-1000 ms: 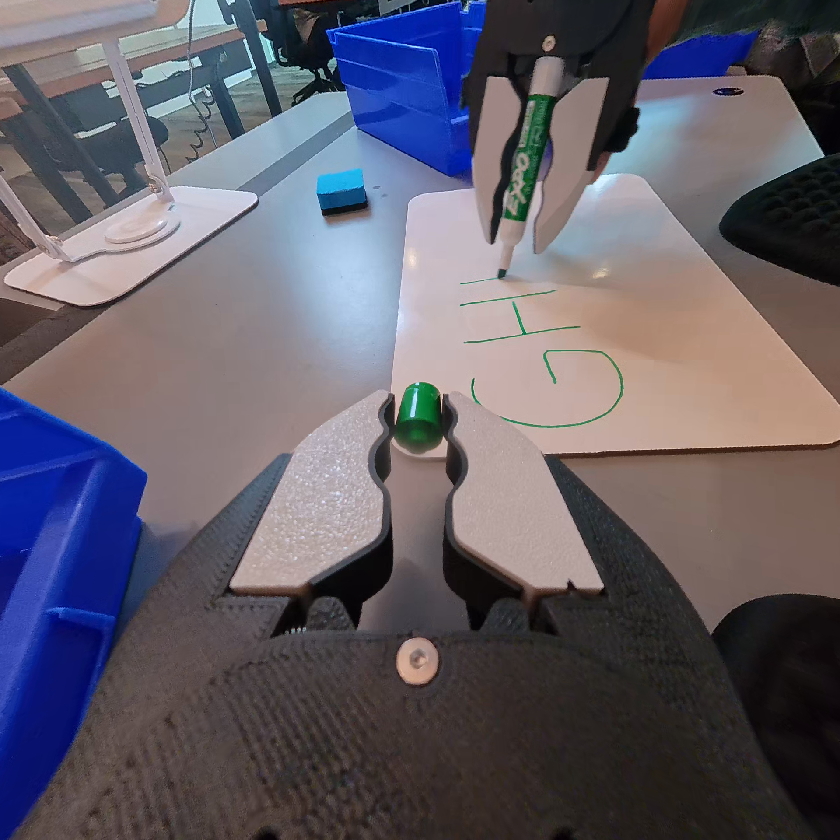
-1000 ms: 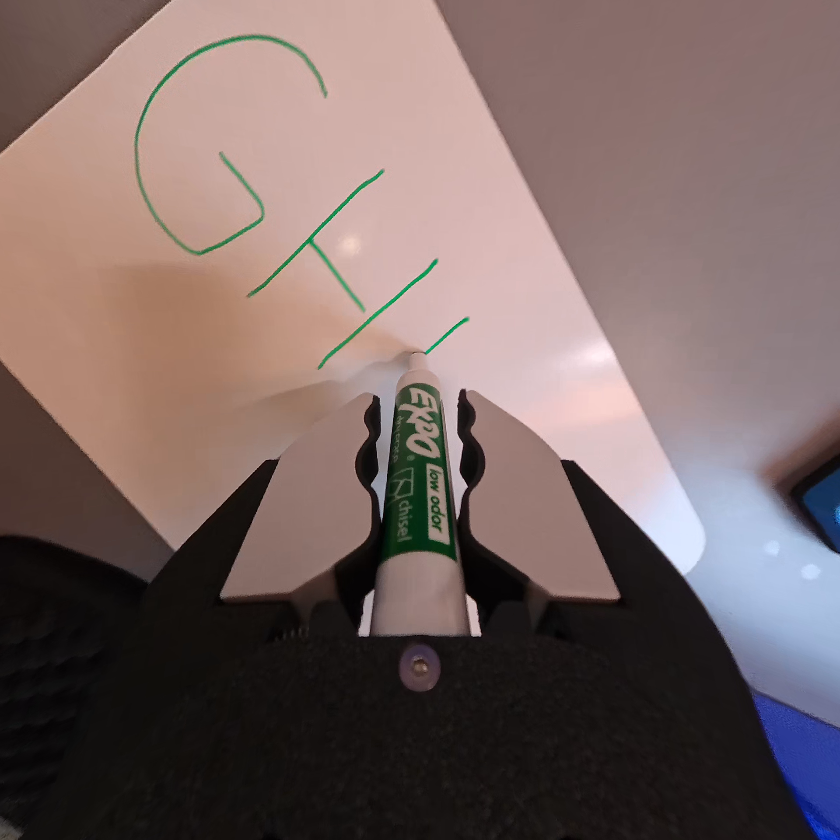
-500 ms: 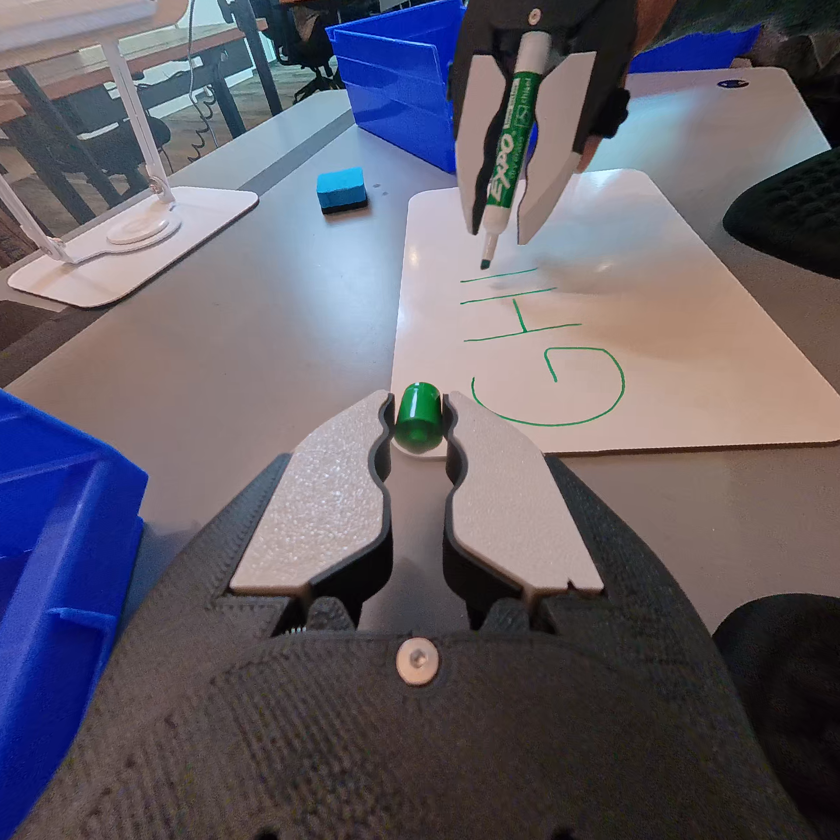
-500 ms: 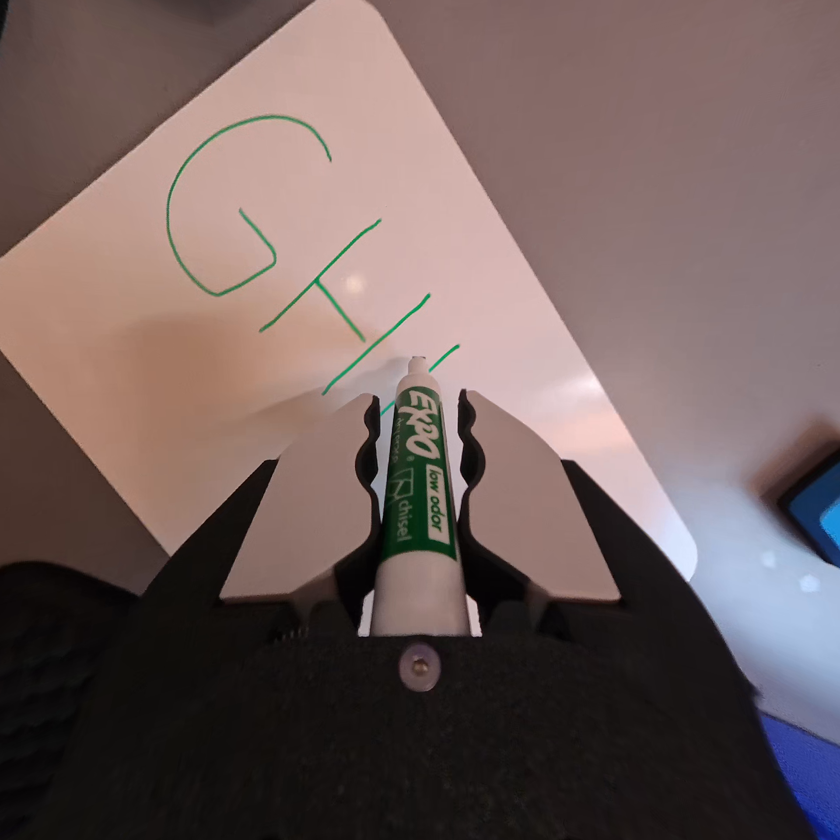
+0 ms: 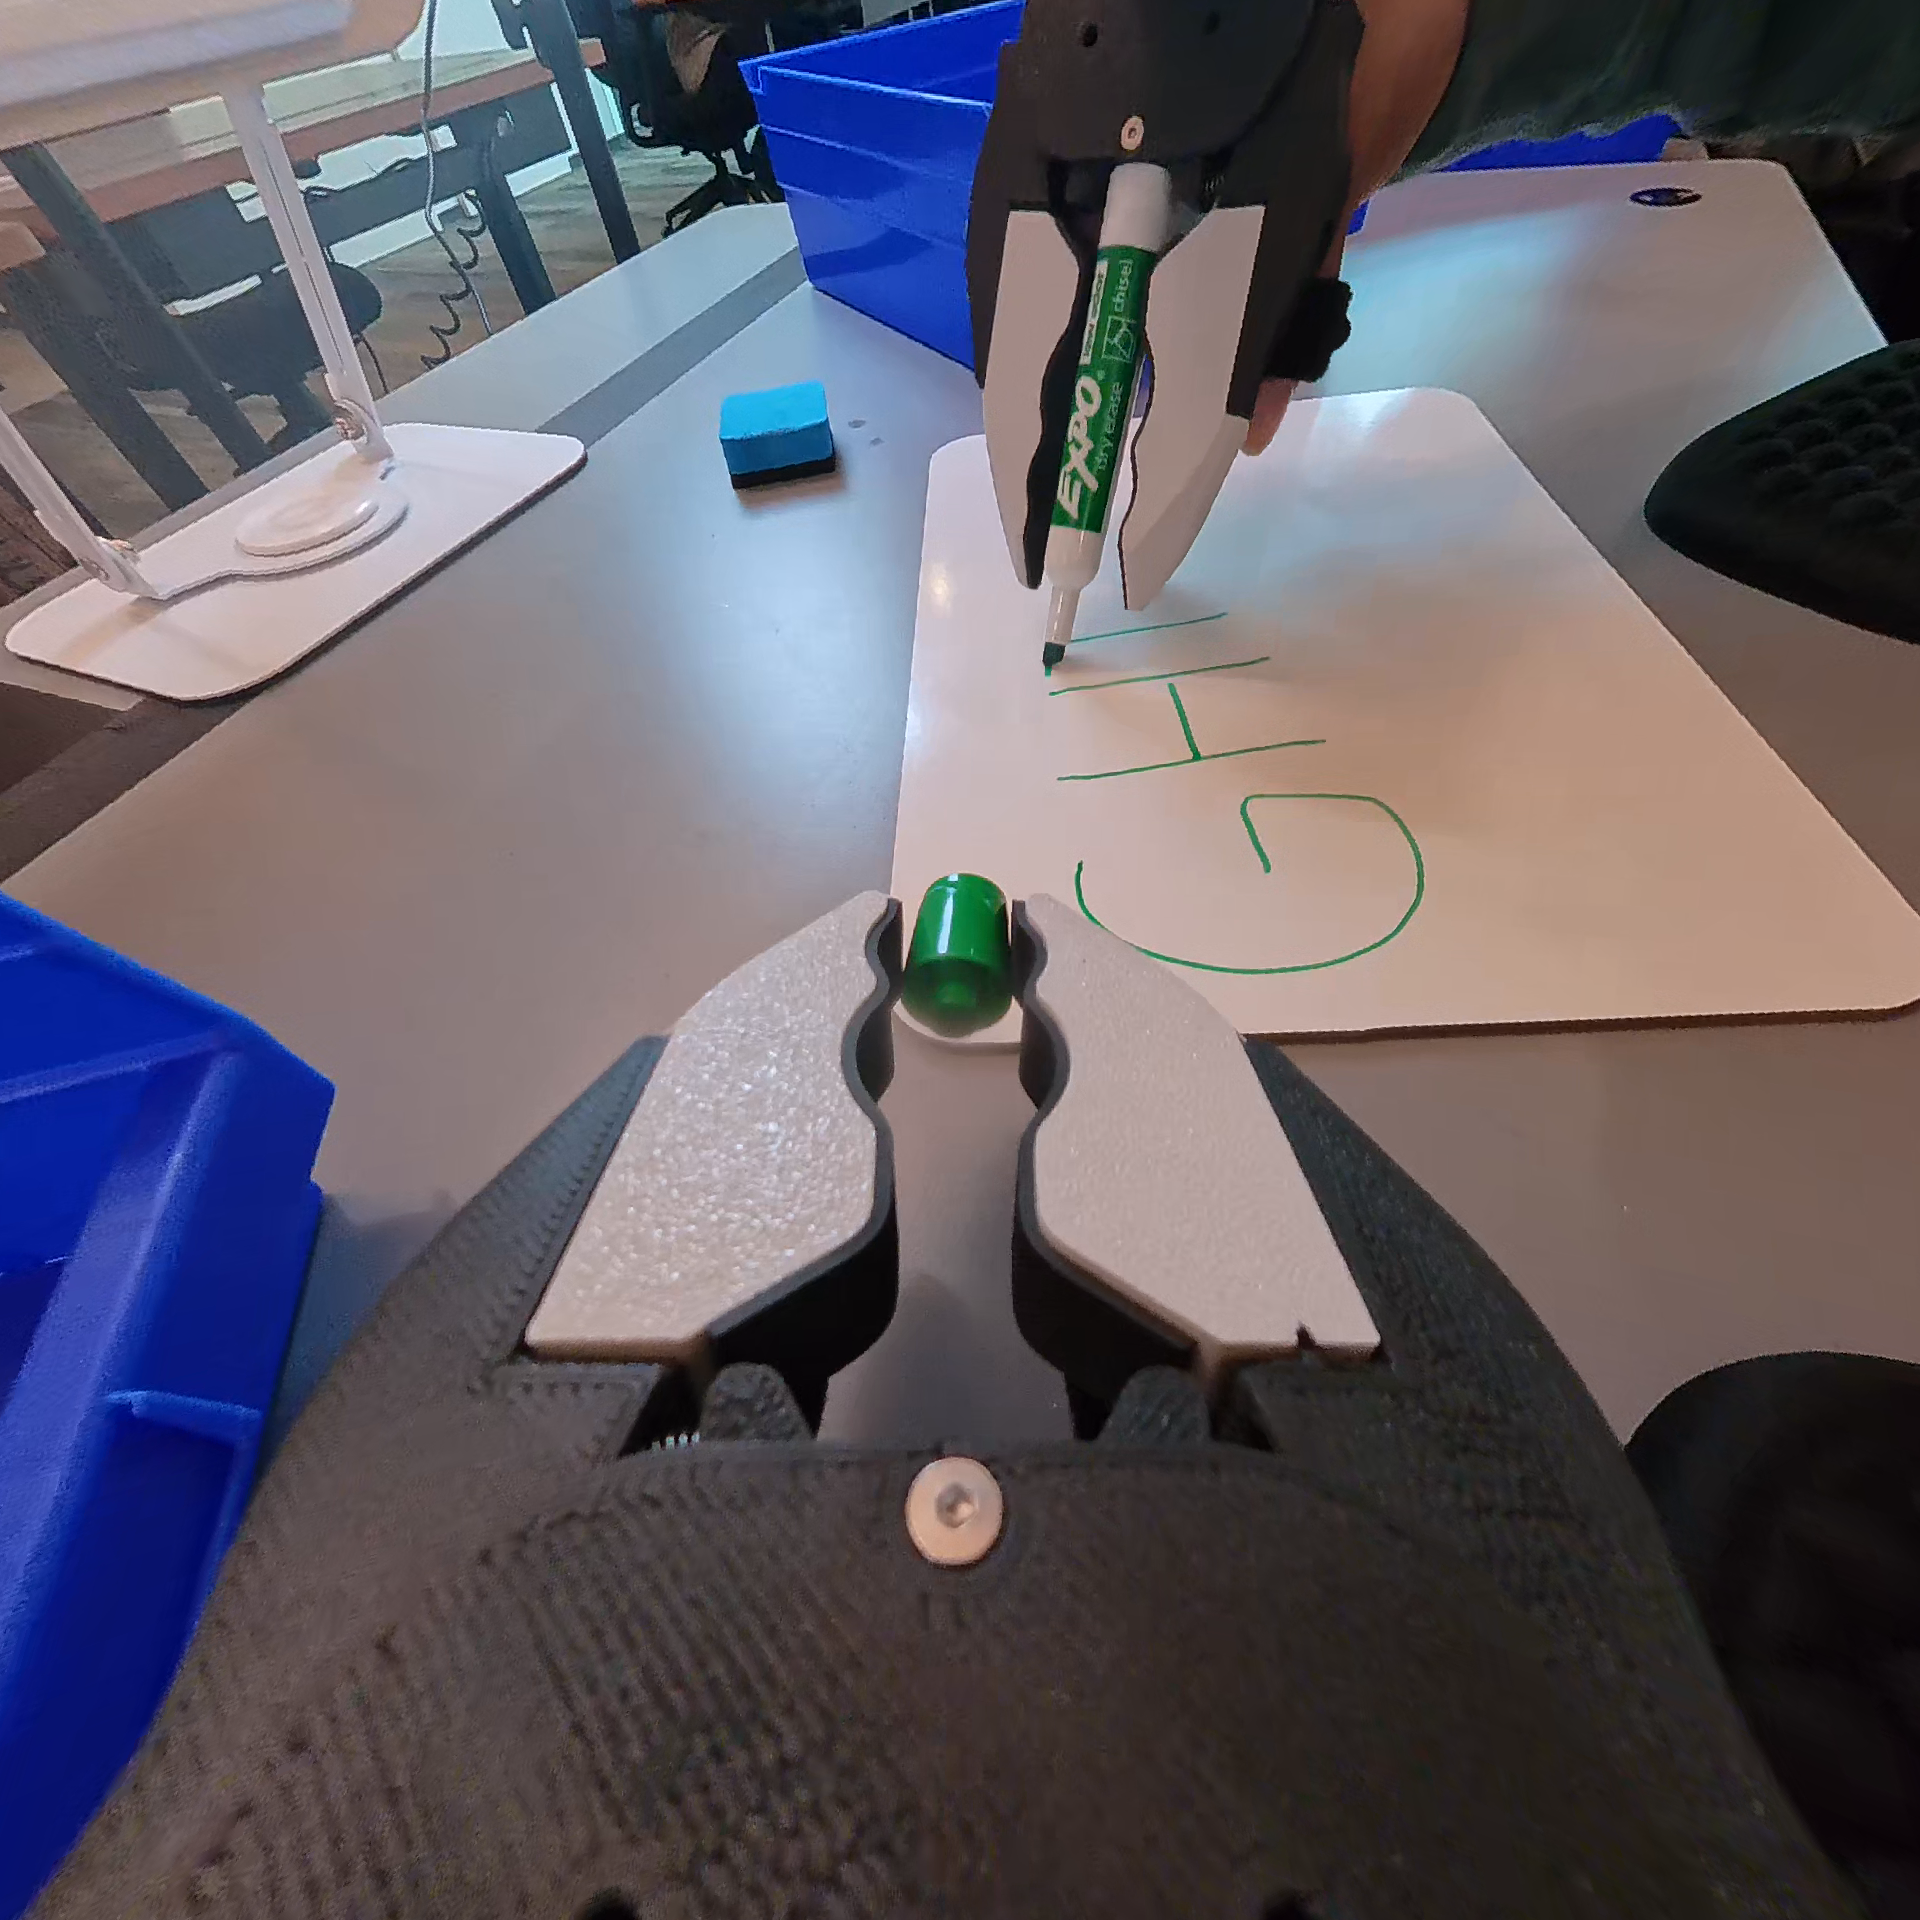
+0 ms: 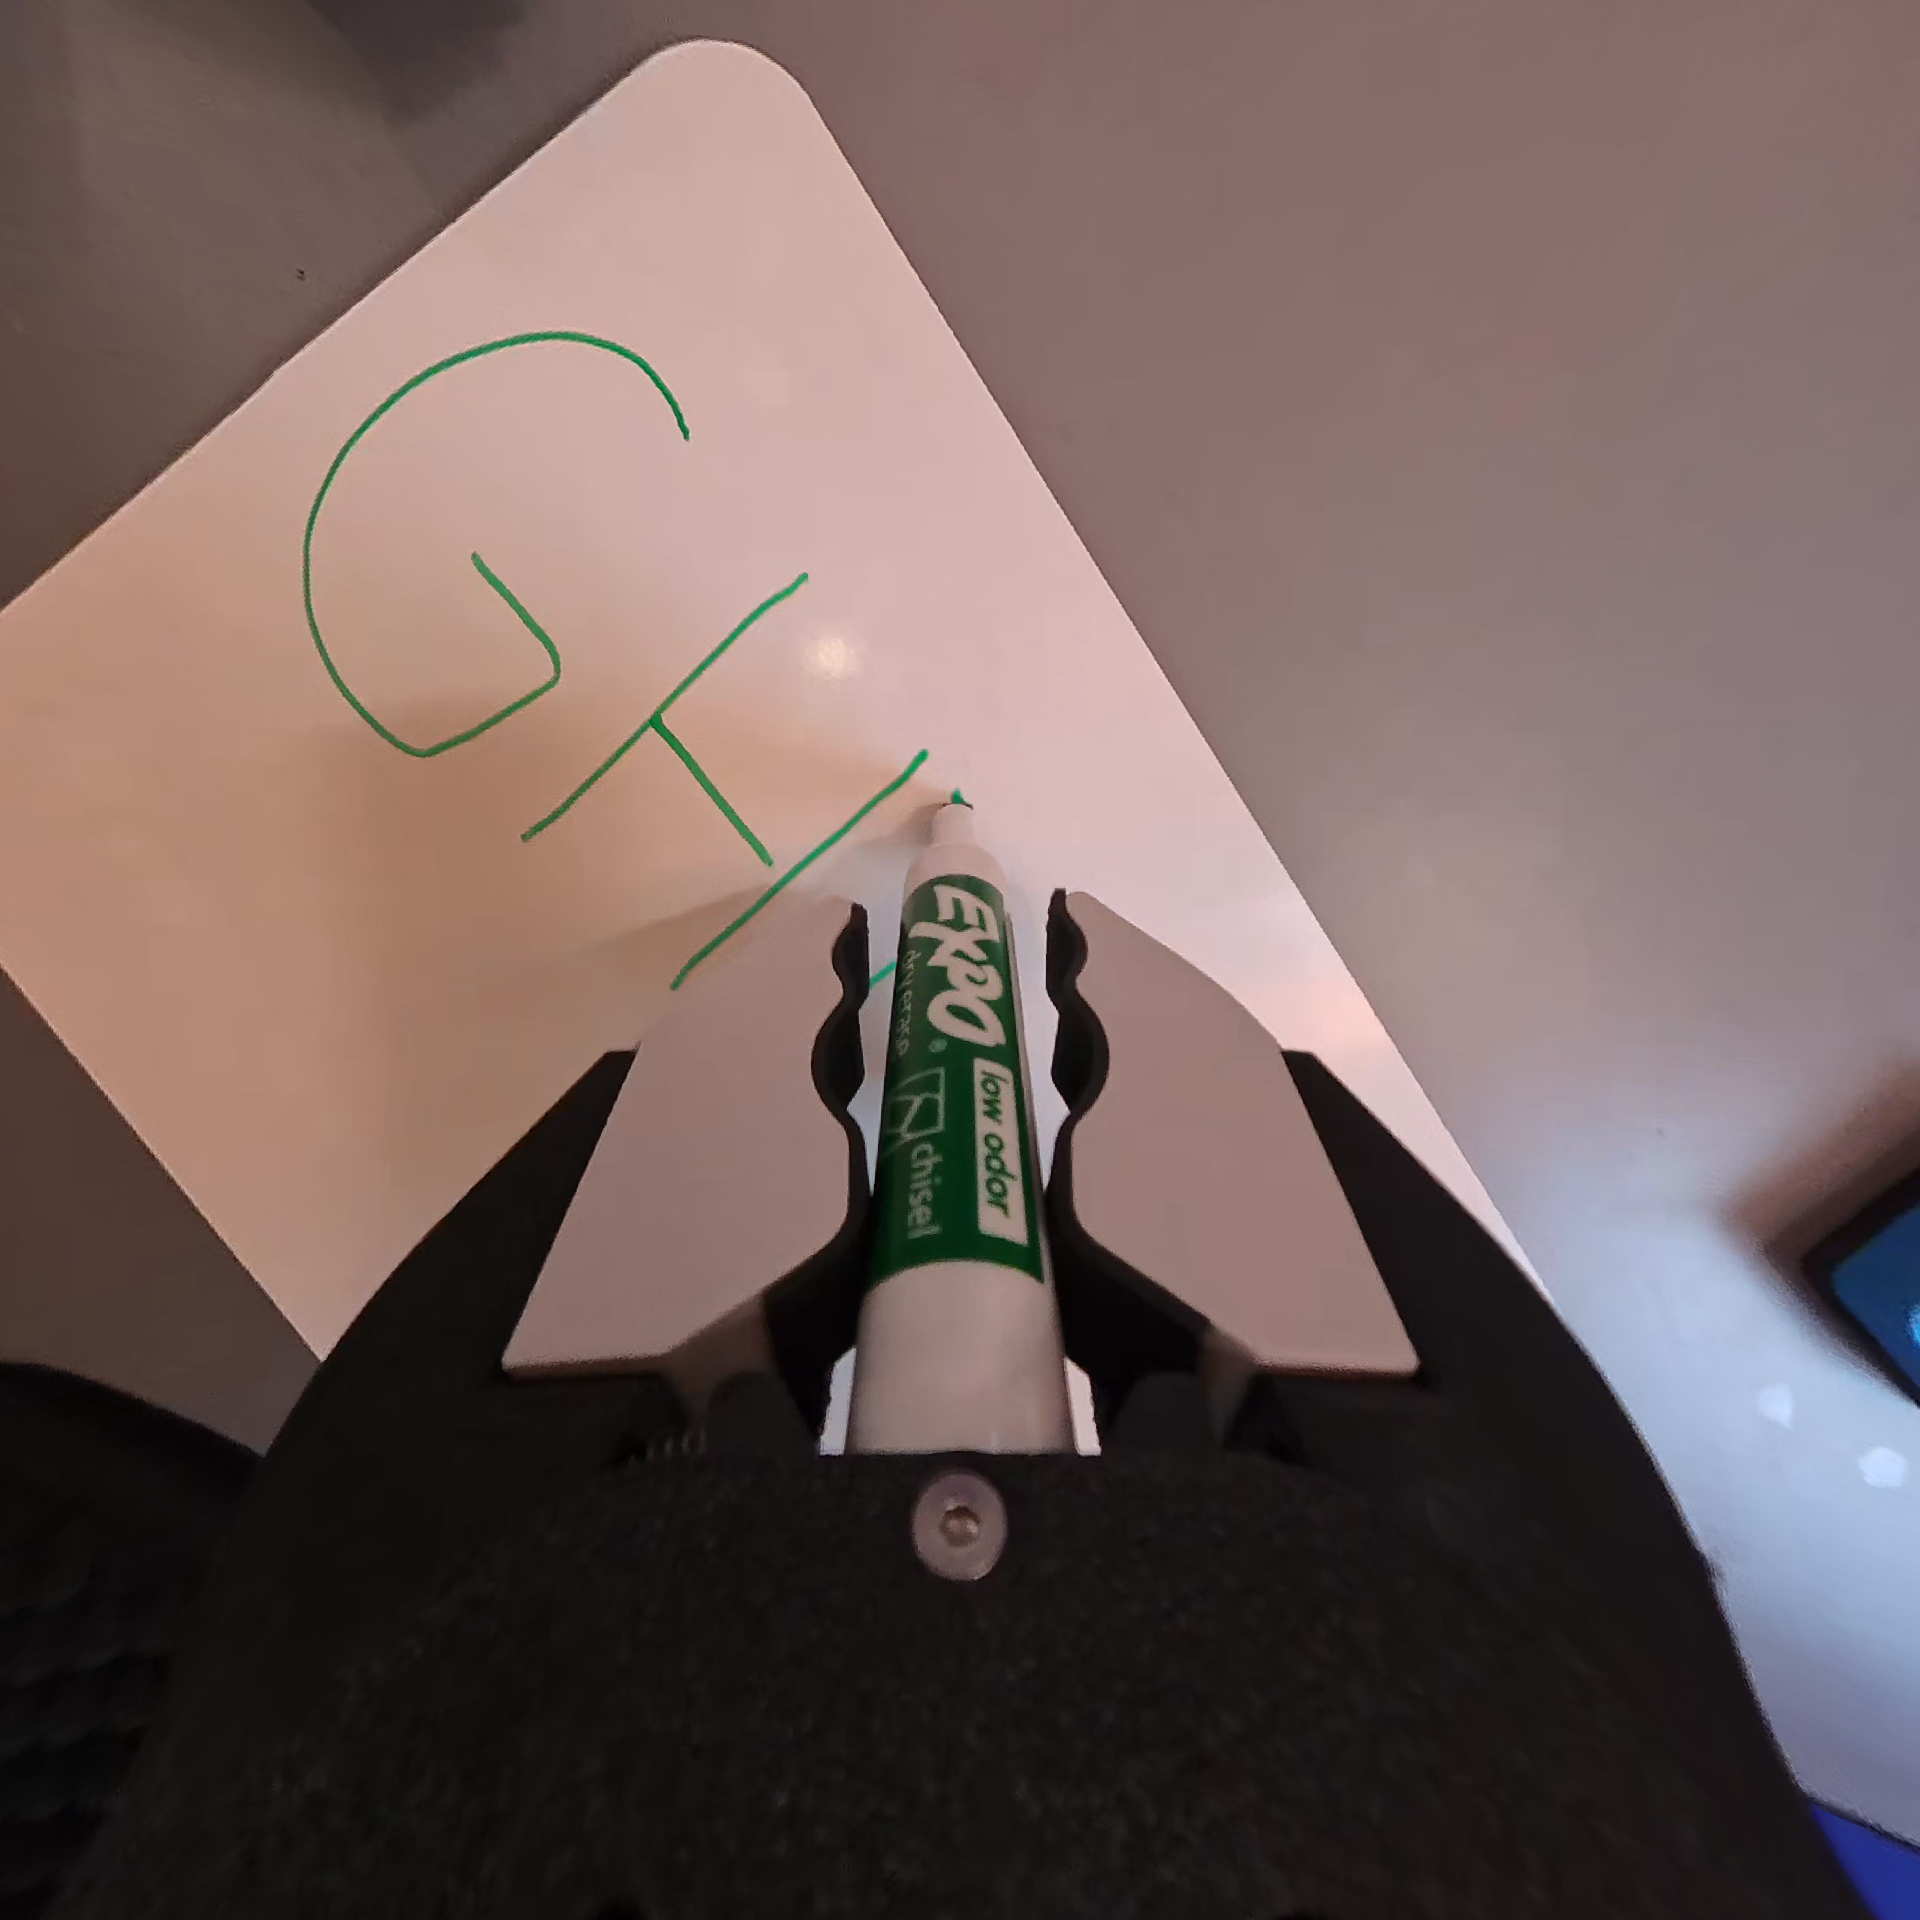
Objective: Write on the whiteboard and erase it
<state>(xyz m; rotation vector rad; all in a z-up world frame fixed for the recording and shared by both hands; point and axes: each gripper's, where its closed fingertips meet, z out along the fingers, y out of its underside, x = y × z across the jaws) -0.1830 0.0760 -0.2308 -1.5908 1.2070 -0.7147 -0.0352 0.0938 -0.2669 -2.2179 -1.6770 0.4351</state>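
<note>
Writing underway: my right gripper [image 6: 956, 925], clamped on marker [image 6: 951, 1091], touches whiteboard [image 5: 1558, 644]; left gripper [image 5: 956, 925] pinches cap [image 5: 956, 961]. Eraser [image 5: 777, 431], beyond whiteboard, untouched; erasing remains.

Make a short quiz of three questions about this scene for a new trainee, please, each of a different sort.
1. True or false: the marker cap sits between the fingers of the left hand-held gripper.
2. The eraser lies: A) on the whiteboard, B) on the table beside it, C) in a blue bin.
3. What does the right hand-held gripper hold?

Key: 1 true; 2 B; 3 the green marker, tip at the board.
</note>
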